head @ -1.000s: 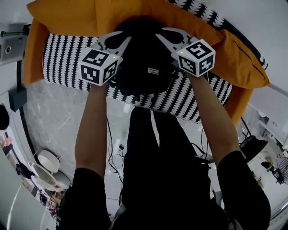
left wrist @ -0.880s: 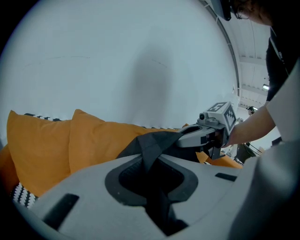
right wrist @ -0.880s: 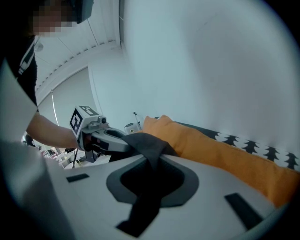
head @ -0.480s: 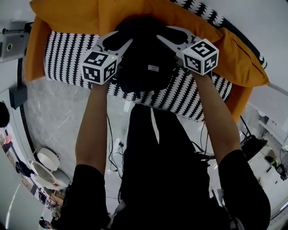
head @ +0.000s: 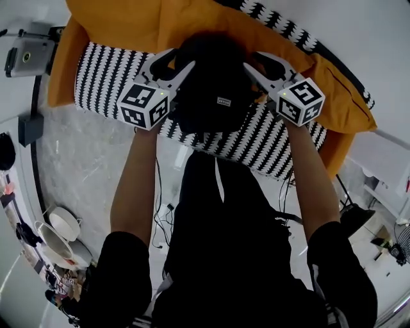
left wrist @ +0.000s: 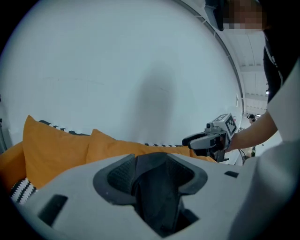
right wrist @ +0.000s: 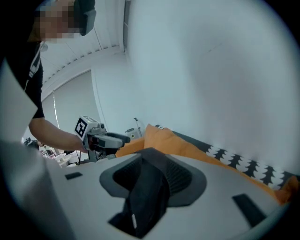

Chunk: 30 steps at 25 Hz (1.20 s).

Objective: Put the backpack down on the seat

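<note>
A black backpack [head: 214, 90] stands on the black-and-white patterned seat [head: 102, 83], its back against the orange cushions [head: 128, 19]. My left gripper [head: 176, 61] is at its upper left and my right gripper [head: 255, 61] at its upper right. Both sets of jaws are opening. In the left gripper view a black strap [left wrist: 157, 197] lies loose between the spread pads of the left gripper [left wrist: 154, 176]. The right gripper view shows another strap [right wrist: 147, 197] slack between that gripper's [right wrist: 150, 176] pads. Neither pair presses on the fabric.
A white wall rises behind the sofa. More orange cushion [head: 339, 90] lies at the right end. A grey box [head: 29, 57] sits left of the sofa. Cables [head: 160, 218] and white bowls [head: 61, 224] lie on the marble floor.
Both grippers' jaws have spread apart from shut on the backpack's straps. The backpack stays upright on the seat. The hands have shifted slightly outward.
</note>
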{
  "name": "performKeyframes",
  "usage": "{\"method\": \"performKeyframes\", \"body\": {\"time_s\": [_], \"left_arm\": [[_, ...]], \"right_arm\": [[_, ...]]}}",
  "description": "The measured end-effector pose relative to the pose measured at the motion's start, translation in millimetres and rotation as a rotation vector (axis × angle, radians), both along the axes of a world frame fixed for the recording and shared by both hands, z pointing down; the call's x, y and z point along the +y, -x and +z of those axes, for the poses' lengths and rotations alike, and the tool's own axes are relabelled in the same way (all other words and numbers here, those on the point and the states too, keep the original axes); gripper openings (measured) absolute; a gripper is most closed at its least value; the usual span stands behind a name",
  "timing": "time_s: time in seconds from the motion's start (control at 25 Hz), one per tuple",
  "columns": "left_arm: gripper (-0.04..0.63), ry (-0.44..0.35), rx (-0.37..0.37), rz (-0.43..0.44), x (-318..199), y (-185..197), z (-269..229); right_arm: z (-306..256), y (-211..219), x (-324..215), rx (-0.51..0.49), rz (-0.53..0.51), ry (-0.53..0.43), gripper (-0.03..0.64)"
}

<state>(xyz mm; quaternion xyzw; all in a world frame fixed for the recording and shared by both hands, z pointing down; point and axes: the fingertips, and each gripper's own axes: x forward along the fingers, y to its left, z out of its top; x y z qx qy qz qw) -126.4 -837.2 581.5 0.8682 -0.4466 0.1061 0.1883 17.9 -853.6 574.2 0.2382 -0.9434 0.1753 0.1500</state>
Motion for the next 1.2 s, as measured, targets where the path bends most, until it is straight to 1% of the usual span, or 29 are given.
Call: {"method": "performKeyframes", "body": {"time_s": [0.16,0.2,0.24,0.28,0.32,0.44,0.6,0.76,0.88,1.0,1.08,1.2], "left_arm": [[0.211,-0.056,0.030,0.011,6.7,-15.1,-42.2],[0.191,-0.080,0.037,0.012,8.9,-15.8,-54.5],[0.152,-0.111,0.044,0.010,11.2,-15.7,-67.7],[0.099,-0.144,0.050,0.009,13.5,-15.1,-81.7],[0.068,-0.175,0.059,0.010,16.2,-14.3,-96.0],[0.037,-0.235,0.097,0.037,29.2,-13.7,-137.9],[0.023,-0.281,0.125,0.074,49.0,-11.3,-180.7],[0.021,-0.302,0.152,0.110,75.8,-12.8,-209.3],[0.021,-0.301,0.158,0.137,98.7,-20.3,-229.4],[0.021,-0.321,0.178,0.138,126.0,-24.2,-258.8],[0.021,-0.339,0.176,0.143,147.6,-28.6,-276.0],[0.021,-0.372,0.135,0.161,180.6,-42.3,-298.3]], "right_arm": [[-53.8,-2.7,2.5,-0.052,0.010,-0.095,0.145],[-68.2,-1.9,3.4,-0.060,0.016,-0.125,0.111],[-82.7,-1.2,4.5,-0.067,0.023,-0.152,0.083],[-97.3,-0.2,5.9,-0.074,0.027,-0.176,0.072],[-111.9,1.1,8.2,-0.082,0.029,-0.195,0.059],[-153.5,4.0,21.9,-0.093,0.026,-0.235,0.040],[-202.9,5.5,50.9,-0.098,0.006,-0.287,0.031],[-241.4,-5.1,84.9,-0.147,0.002,-0.314,0.029],[-262.3,-21.6,110.5,-0.178,0.000,-0.341,0.029],[-270.4,-36.8,134.9,-0.162,-0.026,-0.375,0.029],[-274.7,-48.4,152.2,-0.167,-0.041,-0.386,0.029],[-287.1,-66.5,184.7,-0.204,-0.064,-0.402,0.029]]}}
